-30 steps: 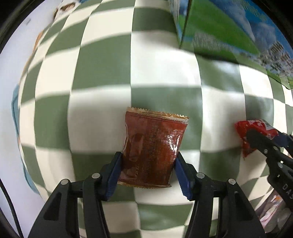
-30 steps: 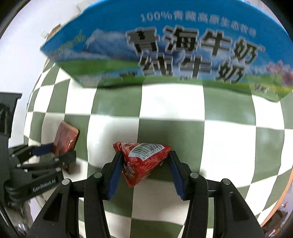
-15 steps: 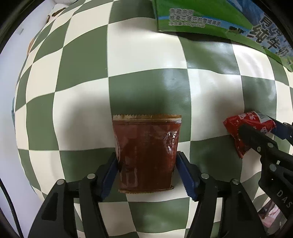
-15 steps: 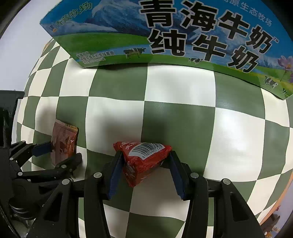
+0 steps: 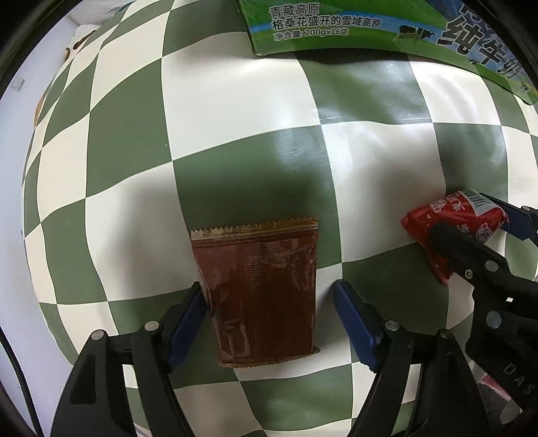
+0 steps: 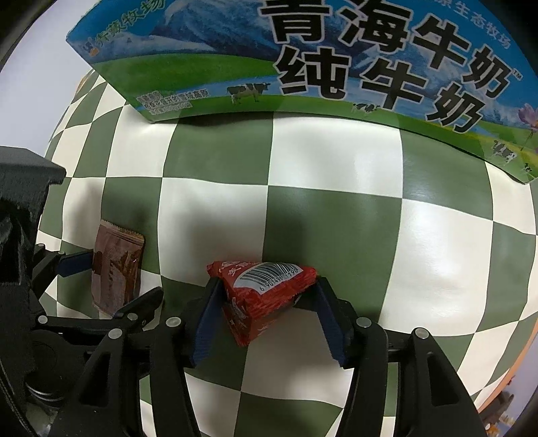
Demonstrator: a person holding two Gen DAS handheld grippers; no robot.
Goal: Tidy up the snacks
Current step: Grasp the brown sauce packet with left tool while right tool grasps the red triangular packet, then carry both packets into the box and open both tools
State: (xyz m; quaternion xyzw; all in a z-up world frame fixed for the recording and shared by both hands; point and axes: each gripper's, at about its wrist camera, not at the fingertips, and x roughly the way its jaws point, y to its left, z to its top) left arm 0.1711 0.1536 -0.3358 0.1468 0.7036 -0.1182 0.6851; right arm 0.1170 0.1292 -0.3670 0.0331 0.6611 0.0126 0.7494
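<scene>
A brown snack packet (image 5: pixel 259 292) lies flat on the green-and-white checked cloth (image 5: pixel 235 117). My left gripper (image 5: pixel 272 322) straddles it with its jaws opening: the left pad (image 5: pixel 188 322) still touches the packet's edge and the right pad stands clear. In the right wrist view a red triangular packet (image 6: pixel 265 295) with a barcode rests on the cloth between the jaws of my right gripper (image 6: pixel 269 319). Those jaws are opening too, and the pads no longer squeeze it. The brown packet (image 6: pixel 116 269) and left gripper (image 6: pixel 111 285) show at the left there; the red packet (image 5: pixel 454 218) shows at the right in the left wrist view.
A large blue-and-green milk carton box (image 6: pixel 302 50) stands along the far side of the cloth (image 6: pixel 336 168), also seen as the box (image 5: pixel 336 30). More wrapped snacks (image 5: pixel 497 396) lie at the lower right. The cloth's orange-trimmed edge (image 6: pixel 524 353) runs at the right.
Both pairs of jaws have widened. The brown packet went from tilted and pinched to lying flat. The left gripper shifted sideways, bringing the milk box into view. The right gripper sank slightly.
</scene>
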